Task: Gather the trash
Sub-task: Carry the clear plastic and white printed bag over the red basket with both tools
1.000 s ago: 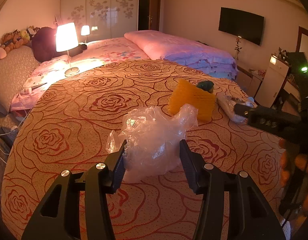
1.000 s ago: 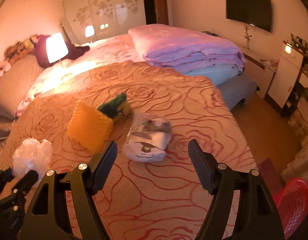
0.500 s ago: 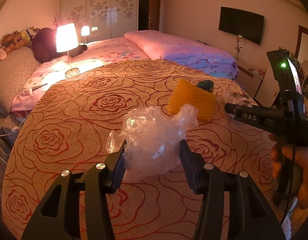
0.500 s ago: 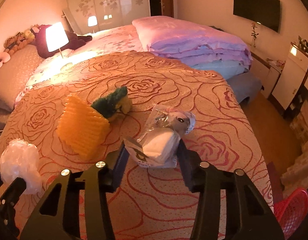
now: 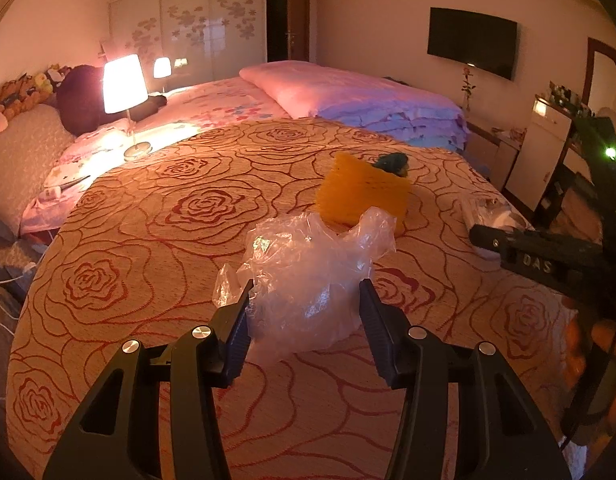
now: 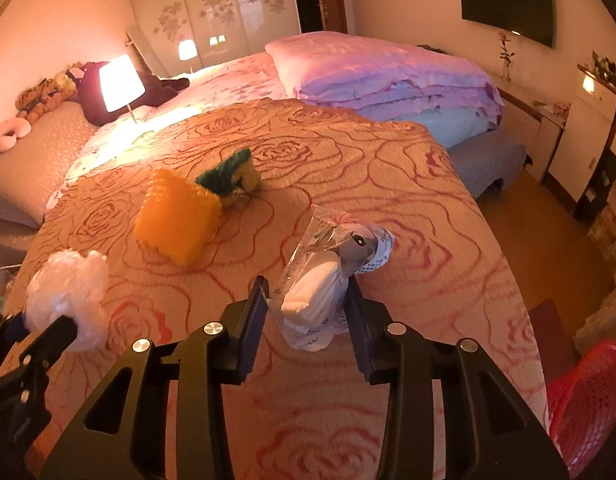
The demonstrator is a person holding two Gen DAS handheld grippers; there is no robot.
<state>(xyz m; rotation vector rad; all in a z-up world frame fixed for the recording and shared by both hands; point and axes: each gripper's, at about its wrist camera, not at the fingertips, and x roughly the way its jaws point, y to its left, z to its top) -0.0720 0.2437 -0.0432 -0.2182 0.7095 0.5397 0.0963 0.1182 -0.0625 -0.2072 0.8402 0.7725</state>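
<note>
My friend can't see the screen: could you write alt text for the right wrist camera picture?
The right gripper, its black jaws having just been closing, is clamped on a clear plastic packet holding white pads, over a bed with an orange rose-patterned cover. Beyond lie a yellow ribbed sponge and a lit bedside lamp; a red mesh basket sits at lower right.
</note>
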